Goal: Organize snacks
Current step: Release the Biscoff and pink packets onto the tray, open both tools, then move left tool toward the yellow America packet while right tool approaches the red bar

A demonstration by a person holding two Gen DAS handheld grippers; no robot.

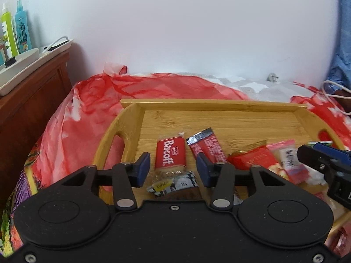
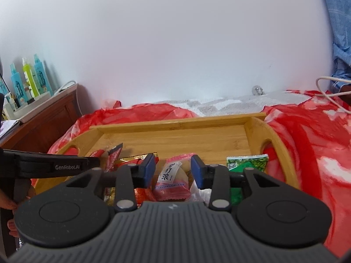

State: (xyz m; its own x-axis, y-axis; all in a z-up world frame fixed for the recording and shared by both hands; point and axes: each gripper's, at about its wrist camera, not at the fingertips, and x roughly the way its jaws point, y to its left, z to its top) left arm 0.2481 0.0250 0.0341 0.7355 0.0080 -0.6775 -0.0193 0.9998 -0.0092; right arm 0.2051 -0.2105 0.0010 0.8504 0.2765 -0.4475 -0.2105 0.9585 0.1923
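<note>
A bamboo tray [image 1: 219, 106] with cut-out handles lies on a red cloth and holds several snack packets. My left gripper [image 1: 173, 164] hovers open over its near side. A red Biscoff packet [image 1: 167, 153] lies flat between the fingers, with a gap at each pad. Beside it are a red packet with a dark end [image 1: 207, 146], a red-and-gold packet [image 1: 252, 157] and a black-and-white packet [image 1: 175, 183]. My right gripper [image 2: 173, 166] is open around a pink-and-white packet [image 2: 171, 175], pads clear of it. A green packet [image 2: 248, 163] lies at the tray's right.
The red cloth [image 1: 87, 114] covers a bed against a white wall. At the left, a wooden nightstand [image 1: 33, 100] carries a white tray with spray bottles [image 1: 20, 30]. A white cable [image 2: 329, 94] and blue fabric [image 2: 337, 22] sit at the far right.
</note>
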